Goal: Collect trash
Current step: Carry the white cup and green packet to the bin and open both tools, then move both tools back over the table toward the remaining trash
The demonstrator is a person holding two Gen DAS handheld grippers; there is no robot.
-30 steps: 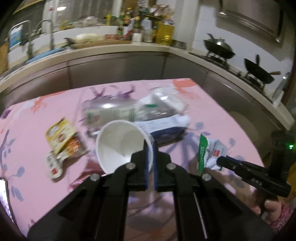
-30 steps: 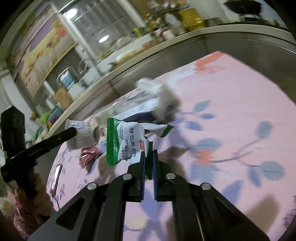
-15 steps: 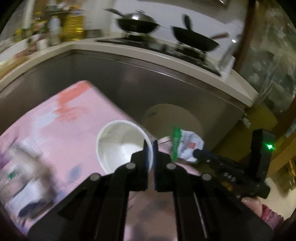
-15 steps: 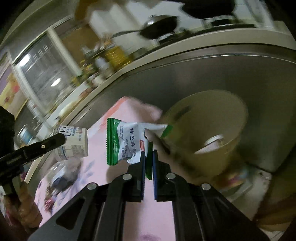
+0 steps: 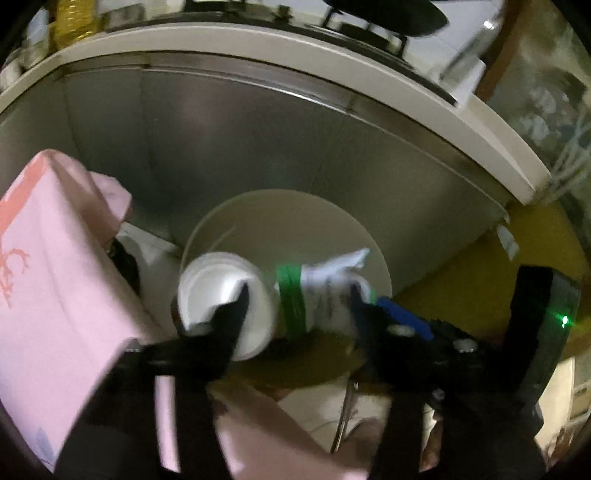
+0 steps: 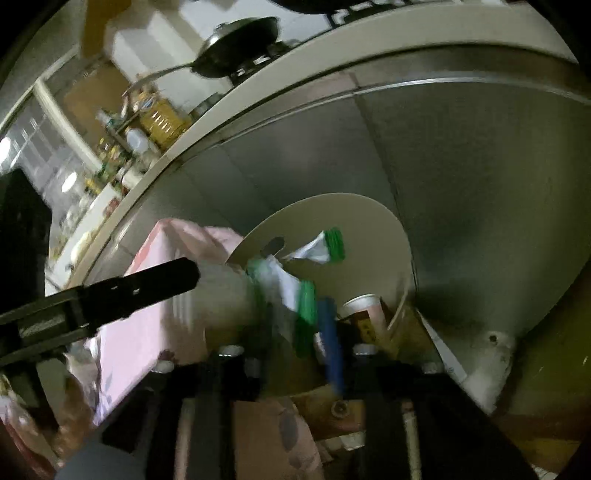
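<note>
Both my grippers have spread wide since half a second ago. Between my left gripper's [image 5: 295, 295] jaws the white cup [image 5: 225, 299] and green-edged wrapper [image 5: 321, 291] hang loose over the bin [image 5: 288, 214]; right gripper [image 6: 291, 325] likewise.

Bkgd: steel cabinet fronts [image 5: 236, 147] curve under a white countertop [image 5: 280, 40]. Stove [image 5: 369, 29] on top w/ dark wok [image 5: 388, 13]; 2nd lidded wok [image 6: 236, 40] in right-wrist view. Yellow oil jug [image 6: 164, 120] on counter, amid bottles [image 6: 110, 162], blurred. Pink floral tablecloth [image 5: 55, 266] hangs at lower left, corner folded. Yellow floor [image 5: 476, 284] at right. Window [image 6: 55, 166] far left.
</note>
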